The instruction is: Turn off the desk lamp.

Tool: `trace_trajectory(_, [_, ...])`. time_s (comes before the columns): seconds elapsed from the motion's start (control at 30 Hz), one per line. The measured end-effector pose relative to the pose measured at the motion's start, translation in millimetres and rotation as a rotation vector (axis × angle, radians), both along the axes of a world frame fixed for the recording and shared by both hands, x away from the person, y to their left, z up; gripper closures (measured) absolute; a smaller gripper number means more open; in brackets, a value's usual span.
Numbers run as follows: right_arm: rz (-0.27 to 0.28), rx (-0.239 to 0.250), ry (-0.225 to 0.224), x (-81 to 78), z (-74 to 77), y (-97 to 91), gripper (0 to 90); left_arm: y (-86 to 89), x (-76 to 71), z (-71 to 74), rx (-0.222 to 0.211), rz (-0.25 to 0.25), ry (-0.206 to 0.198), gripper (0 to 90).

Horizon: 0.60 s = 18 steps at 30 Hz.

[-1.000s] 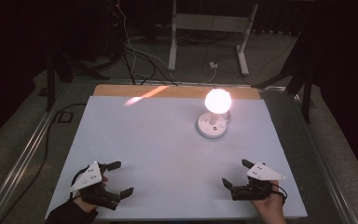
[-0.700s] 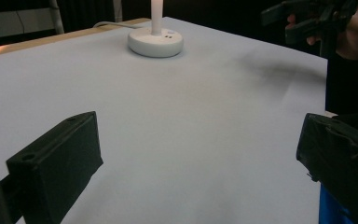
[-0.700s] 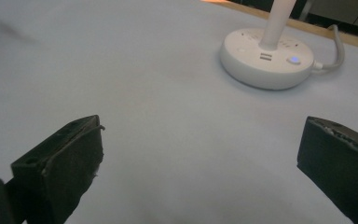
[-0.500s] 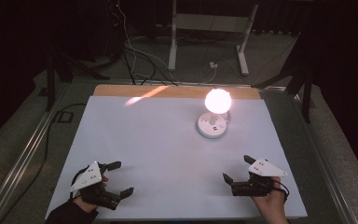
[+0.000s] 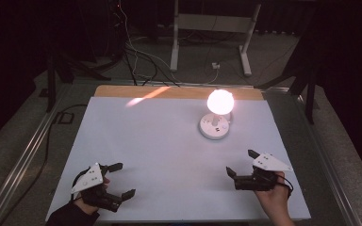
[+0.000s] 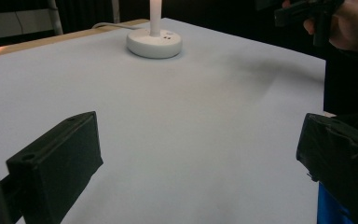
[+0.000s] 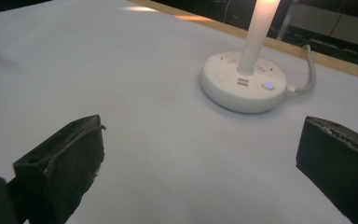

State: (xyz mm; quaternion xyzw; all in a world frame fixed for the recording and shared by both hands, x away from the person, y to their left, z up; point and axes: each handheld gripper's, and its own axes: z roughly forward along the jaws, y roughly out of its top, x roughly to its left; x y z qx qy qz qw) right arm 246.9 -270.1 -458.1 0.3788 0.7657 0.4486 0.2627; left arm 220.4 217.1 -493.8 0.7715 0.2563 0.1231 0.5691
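I hold the left tool [image 5: 121, 180] near the table's [image 5: 169, 155] near-left corner and the right tool [image 5: 239, 164] near its near-right corner, both with jaws spread wide and holding nothing. The lit lamp [image 5: 215, 125] stands toward the far right of the white surface, well apart from both tools; its glowing head seems round, though glare washes it out.

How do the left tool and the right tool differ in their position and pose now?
The black left tool sits near the left front corner of the white table; the black right tool sits at the right, nearer the lit white round-based lamp. The left tool points right and away; the right tool points left. Both are open, empty and carry a grey plate.
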Motion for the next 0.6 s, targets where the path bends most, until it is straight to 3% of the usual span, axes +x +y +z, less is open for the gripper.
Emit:
trace_trajectory(0.2, [-0.011, 0.003, -0.009, 10.3, 4.0, 0.8, 0.3, 0.2, 0.3, -0.1, -0.003, 0.002, 0.002, 0.5])
trace_trajectory(0.6, [-0.008, 0.003, 0.014, 32.7, 3.6, 8.8, 0.2, 0.0, 0.1, 0.0, -0.001, 0.000, 0.001, 0.5])
